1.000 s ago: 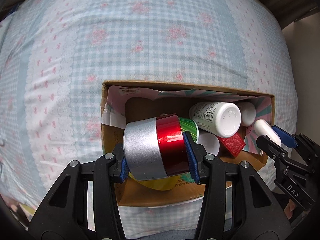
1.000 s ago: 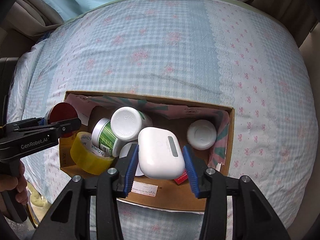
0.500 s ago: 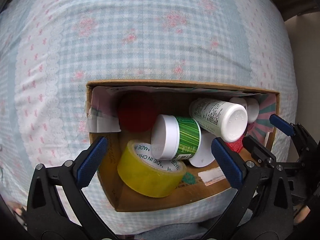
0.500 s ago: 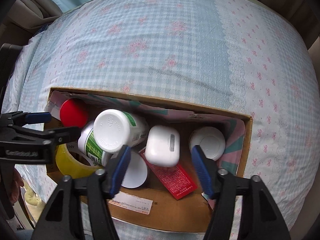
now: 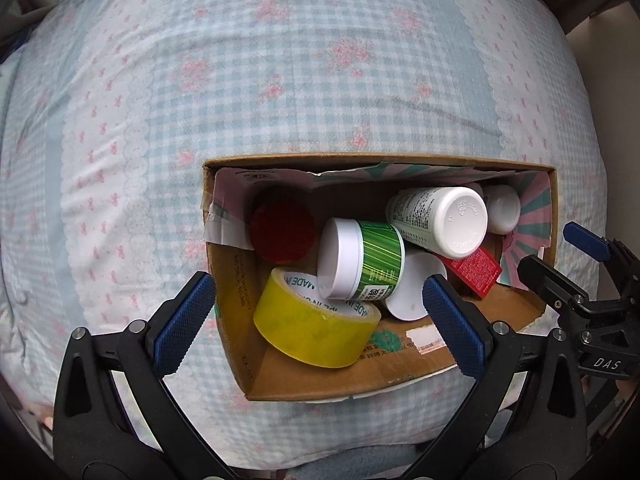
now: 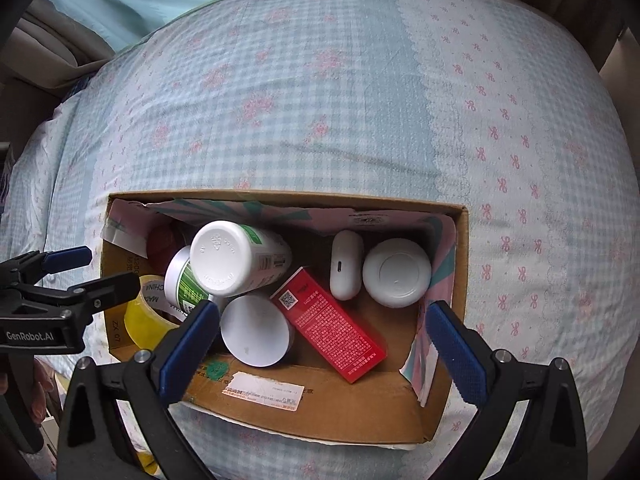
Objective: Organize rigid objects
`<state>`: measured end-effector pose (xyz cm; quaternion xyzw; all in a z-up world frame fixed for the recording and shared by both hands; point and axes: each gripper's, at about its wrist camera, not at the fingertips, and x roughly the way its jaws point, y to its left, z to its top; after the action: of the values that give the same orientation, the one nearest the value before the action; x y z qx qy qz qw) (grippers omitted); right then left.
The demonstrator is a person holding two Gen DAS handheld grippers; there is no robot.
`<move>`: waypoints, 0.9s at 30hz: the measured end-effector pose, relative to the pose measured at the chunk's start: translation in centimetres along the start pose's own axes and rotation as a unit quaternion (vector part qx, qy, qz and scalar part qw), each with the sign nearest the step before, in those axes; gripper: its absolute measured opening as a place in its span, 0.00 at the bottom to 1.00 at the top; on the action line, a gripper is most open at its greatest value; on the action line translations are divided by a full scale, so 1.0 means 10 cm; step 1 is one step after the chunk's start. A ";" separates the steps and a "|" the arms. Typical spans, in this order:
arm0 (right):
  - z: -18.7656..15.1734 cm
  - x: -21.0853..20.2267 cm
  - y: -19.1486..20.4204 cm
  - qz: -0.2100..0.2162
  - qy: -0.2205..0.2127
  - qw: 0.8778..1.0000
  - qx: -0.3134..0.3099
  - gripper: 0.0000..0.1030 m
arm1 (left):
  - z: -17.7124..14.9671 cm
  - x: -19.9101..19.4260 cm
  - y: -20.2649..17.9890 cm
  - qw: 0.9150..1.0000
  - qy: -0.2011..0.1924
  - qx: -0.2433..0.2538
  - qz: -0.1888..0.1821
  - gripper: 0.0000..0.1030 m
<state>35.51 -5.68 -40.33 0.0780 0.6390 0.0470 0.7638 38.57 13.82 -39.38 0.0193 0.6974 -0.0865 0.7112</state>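
Note:
An open cardboard box (image 5: 236,332) (image 6: 320,412) lies on the bed. In it are a red-topped can (image 5: 282,228), a yellow tape roll (image 5: 316,330), a green-labelled jar (image 5: 362,264), a white bottle (image 5: 440,220) (image 6: 236,258), a red carton (image 6: 328,324), a white earbud case (image 6: 346,264) and a round white container (image 6: 396,272). My left gripper (image 5: 316,320) is open and empty above the box's left part. My right gripper (image 6: 320,340) is open and empty above its right part.
A blue checked bedsheet with pink flowers (image 5: 280,80) (image 6: 340,100) covers the bed around the box. A white lid (image 6: 256,330) lies flat in the box's middle. Brown furniture (image 6: 616,68) stands at the bed's right edge.
My left gripper opened and let go of the red and silver can into the box's left corner. My right gripper opened and dropped the white earbud case into the box. Both pulled back.

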 end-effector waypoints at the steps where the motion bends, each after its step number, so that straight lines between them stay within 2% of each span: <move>1: -0.01 -0.05 -0.02 0.005 -0.004 1.000 0.005 1.00 | -0.02 -0.05 -0.02 1.000 -0.004 0.000 0.002 1.00; 5: -0.06 -0.26 -0.07 0.013 -0.022 0.999 0.022 1.00 | -0.12 -0.29 -0.10 0.999 -0.028 0.002 0.015 1.00; 10: -0.20 -0.65 -0.13 0.011 -0.045 0.998 0.033 1.00 | -0.35 -0.74 -0.22 0.997 -0.071 -0.001 0.008 1.00; 16: -0.41 -1.51 -0.18 0.001 -0.109 0.993 0.038 1.00 | -0.73 -1.49 -0.40 0.988 -0.153 -0.009 0.002 1.00; 18: -0.49 -1.85 -0.19 -0.007 -0.137 0.990 0.028 1.00 | -0.89 -1.83 -0.49 0.980 -0.197 -0.007 0.011 1.00; 20: -0.60 -2.21 -0.19 -0.013 -0.168 0.986 0.018 1.00 | -1.06 -2.22 -0.61 0.969 -0.246 0.001 0.022 1.00; 24: -0.84 -2.96 -0.18 -0.028 -0.234 0.972 0.015 1.00 | -1.48 -3.01 -0.82 0.937 -0.349 0.005 0.020 1.00; 27: -1.06 -3.42 -0.17 -0.038 -0.279 0.960 0.011 1.00 | -1.77 -3.45 -0.94 0.913 -0.408 0.005 0.008 1.00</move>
<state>18.90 -12.61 -9.35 0.0723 0.4038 -0.0123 0.9119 19.21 10.45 -4.65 -0.0085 0.3462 -0.0847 0.9343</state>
